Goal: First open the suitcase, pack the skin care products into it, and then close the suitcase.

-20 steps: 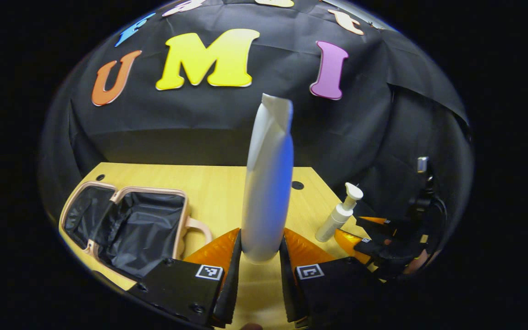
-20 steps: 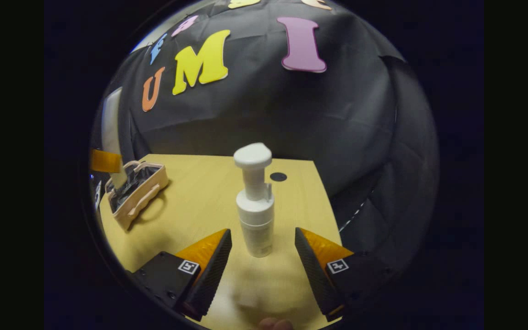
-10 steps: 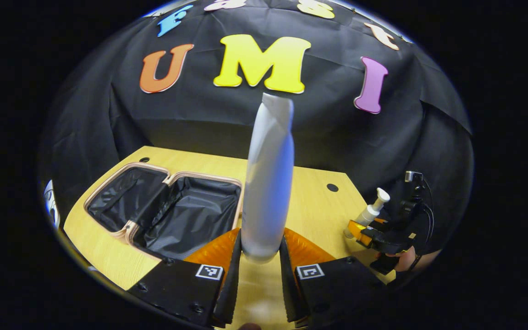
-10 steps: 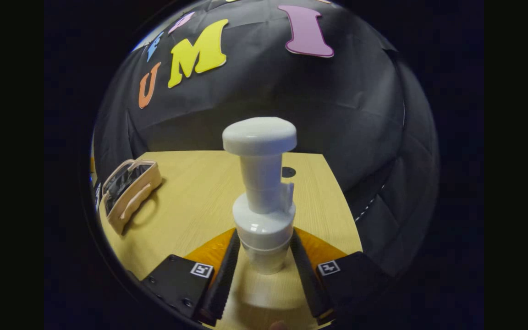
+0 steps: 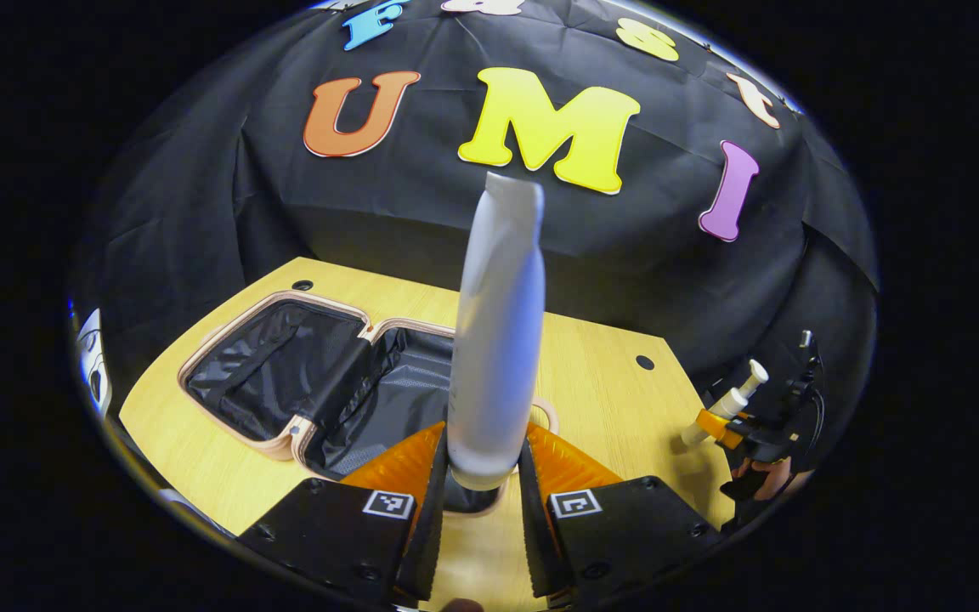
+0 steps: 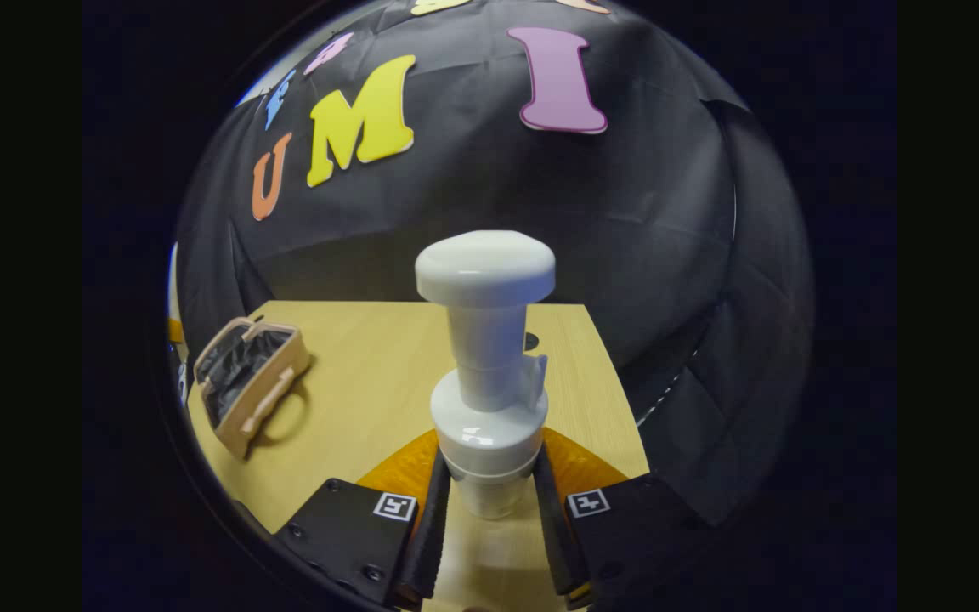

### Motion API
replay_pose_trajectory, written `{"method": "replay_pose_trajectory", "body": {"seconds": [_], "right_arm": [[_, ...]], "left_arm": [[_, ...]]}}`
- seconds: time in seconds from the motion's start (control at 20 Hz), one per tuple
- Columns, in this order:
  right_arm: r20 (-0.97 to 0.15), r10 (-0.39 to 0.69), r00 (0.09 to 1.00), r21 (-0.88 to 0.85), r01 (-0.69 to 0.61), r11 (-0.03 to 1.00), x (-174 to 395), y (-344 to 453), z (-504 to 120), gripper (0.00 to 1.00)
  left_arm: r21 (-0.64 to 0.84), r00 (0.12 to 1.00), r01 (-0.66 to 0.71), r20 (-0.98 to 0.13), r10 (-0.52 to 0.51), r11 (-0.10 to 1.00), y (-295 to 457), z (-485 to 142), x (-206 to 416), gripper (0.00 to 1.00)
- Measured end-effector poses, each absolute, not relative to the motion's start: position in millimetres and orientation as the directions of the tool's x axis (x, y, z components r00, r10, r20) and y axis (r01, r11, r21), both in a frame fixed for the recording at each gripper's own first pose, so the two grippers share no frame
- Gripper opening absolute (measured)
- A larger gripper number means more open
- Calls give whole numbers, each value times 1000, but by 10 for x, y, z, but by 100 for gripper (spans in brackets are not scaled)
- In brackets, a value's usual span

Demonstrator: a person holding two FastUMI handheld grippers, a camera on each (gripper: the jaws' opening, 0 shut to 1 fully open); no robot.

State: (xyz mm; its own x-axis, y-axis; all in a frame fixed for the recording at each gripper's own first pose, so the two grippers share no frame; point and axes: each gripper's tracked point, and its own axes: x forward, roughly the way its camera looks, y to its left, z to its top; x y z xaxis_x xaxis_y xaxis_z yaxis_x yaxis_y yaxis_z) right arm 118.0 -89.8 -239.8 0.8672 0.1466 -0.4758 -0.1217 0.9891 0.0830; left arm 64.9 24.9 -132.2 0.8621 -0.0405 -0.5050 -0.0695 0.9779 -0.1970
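left gripper (image 5: 479, 501): your fingers are clamped on the base of the tube (image 5: 496, 331), one on each side, and it stands upright between them. Its bottom end hangs over the near edge of the suitcase.

tube: tall, pale, flat crimped end on top, dead center of the left gripper view.

suitcase (image 5: 285, 382): lying wide open on the surface (image 5: 600, 399), black lining showing in both halves, tan rim. It runs from about 9 o'clock of the tube to right behind its base. In the right gripper view it's far off at 9 o'clock (image 6: 247, 382), handle side facing you.

right gripper (image 6: 489, 518): your fingers are squeezed onto the pump bottle (image 6: 488, 374), gripping the body just under its collar. In the left gripper view you can see this one at 3 o'clock (image 5: 732, 421), well apart from the suitcase, with a hand (image 5: 766, 469) behind it.

pump bottle: white, upright, wide round cap on top. From the left gripper view it looks tilted (image 5: 723, 408), near the surface's right edge.

surface: light wood.
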Motion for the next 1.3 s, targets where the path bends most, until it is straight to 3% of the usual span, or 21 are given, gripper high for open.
{"method": "replay_pose_trajectory", "body": {"seconds": [0.3, 0.6, 0.8, 1.0, 1.15, 1.3], "right_arm": [[-436, 212, 874, 109, -183, 977, 631, -568, -1576, 47], [-439, 241, 866, 178, -179, 968, 159, -20, -1129, 47], [-462, 247, 852, 170, -188, 967, -9, 221, -1057, 47], [-482, 245, 841, 183, -177, 967, -43, 381, -1011, 47], [-498, 292, 816, 222, -205, 953, -58, 631, -997, 47], [-519, 349, 780, 237, -261, 936, -45, 972, -1013, 47]], "left_arm": [[-248, 831, 85, -516, -206, 965, 625, -1434, 944, 44], [-381, 631, 116, -685, -365, 917, 983, -2199, 1098, 44], [-541, 479, 40, -728, -491, 840, 1048, -2627, 1191, 43], [-501, 324, -54, -827, -460, 864, 1130, -2933, 1236, 42], [-420, 187, -49, -895, -405, 906, 1120, -3075, 1240, 41], [-372, 113, -75, -925, -363, 925, 1137, -3133, 1301, 41]]}}
